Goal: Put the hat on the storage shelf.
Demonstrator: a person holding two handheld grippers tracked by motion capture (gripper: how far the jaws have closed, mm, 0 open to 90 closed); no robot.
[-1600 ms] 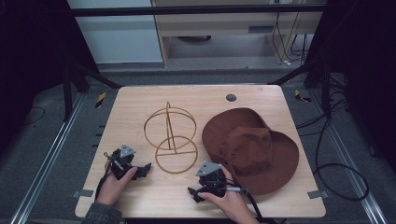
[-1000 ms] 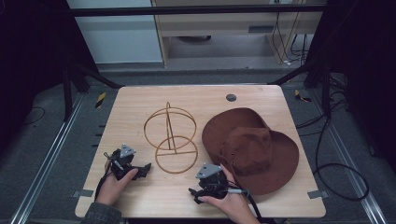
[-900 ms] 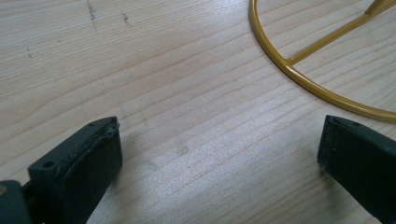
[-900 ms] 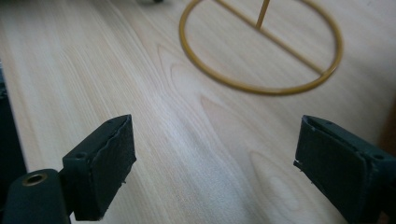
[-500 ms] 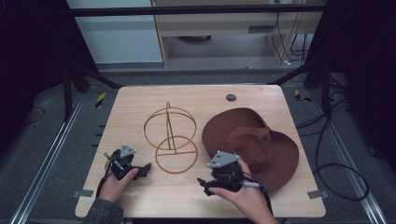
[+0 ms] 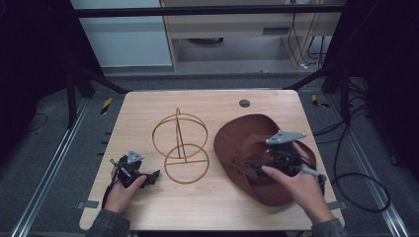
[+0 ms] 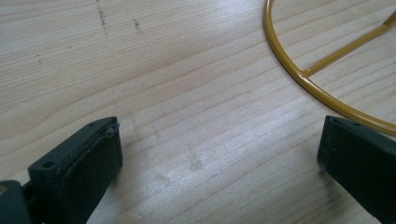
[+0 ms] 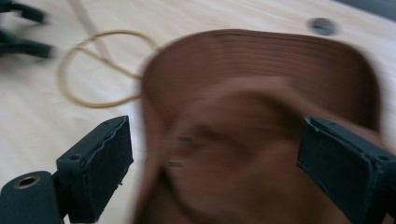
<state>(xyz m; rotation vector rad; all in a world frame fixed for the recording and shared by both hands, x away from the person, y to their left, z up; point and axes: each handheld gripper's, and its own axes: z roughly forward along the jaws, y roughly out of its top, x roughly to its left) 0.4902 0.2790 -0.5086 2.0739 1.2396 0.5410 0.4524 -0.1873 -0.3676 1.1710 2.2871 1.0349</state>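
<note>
The right gripper [image 6: 257, 164], jaws apart, hovers over the brown hat [image 6: 242, 143] lying beside the wire stand [image 6: 180, 145], so gripping it seems next, while the left gripper [image 6: 150, 176] rests with jaws apart near the stand.

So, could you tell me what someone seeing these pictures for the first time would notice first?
Most likely the brown hat on the right half of the wooden table, with the right gripper over its crown, jaws wide open. Next, the gold wire stand of rings near the table's middle. The left gripper sits low at the near left, also open, just short of the stand's base ring.
</note>
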